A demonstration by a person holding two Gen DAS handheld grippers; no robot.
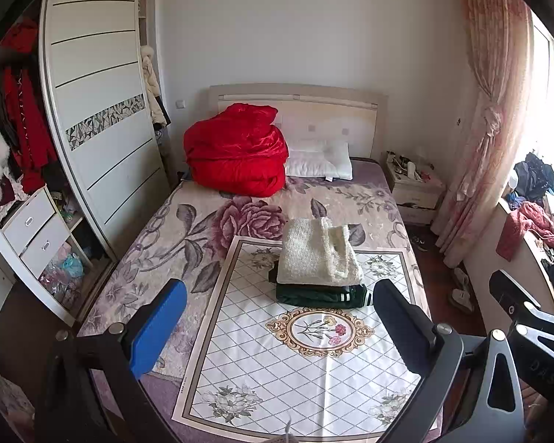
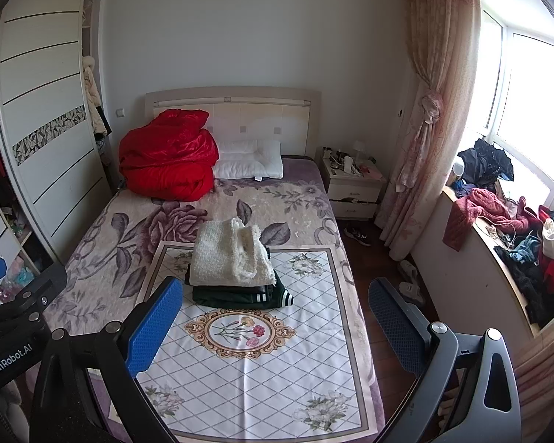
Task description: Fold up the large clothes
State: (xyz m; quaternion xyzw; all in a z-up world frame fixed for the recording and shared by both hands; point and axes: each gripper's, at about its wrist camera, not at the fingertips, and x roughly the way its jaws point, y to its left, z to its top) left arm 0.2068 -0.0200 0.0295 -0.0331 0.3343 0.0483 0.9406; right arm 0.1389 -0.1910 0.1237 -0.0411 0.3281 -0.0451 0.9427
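A folded cream fleece garment (image 1: pixel 319 254) lies on top of a folded dark green garment with white stripes (image 1: pixel 321 295), stacked on a white diamond-patterned cloth (image 1: pixel 306 361) spread on the bed. The stack also shows in the right wrist view: the cream garment (image 2: pixel 230 254) lies on the green one (image 2: pixel 240 295). My left gripper (image 1: pixel 277 328) is open and empty, held above the cloth's near part. My right gripper (image 2: pixel 273 326) is open and empty, held near the bed's right edge.
A red quilt (image 1: pixel 238 155) and a white pillow (image 1: pixel 319 158) lie at the headboard. A wardrobe (image 1: pixel 92 118) stands to the left, a nightstand (image 2: pixel 352 184) to the right. Loose clothes (image 2: pixel 516 229) are piled on the window ledge. Shoes (image 2: pixel 411 284) lie on the floor.
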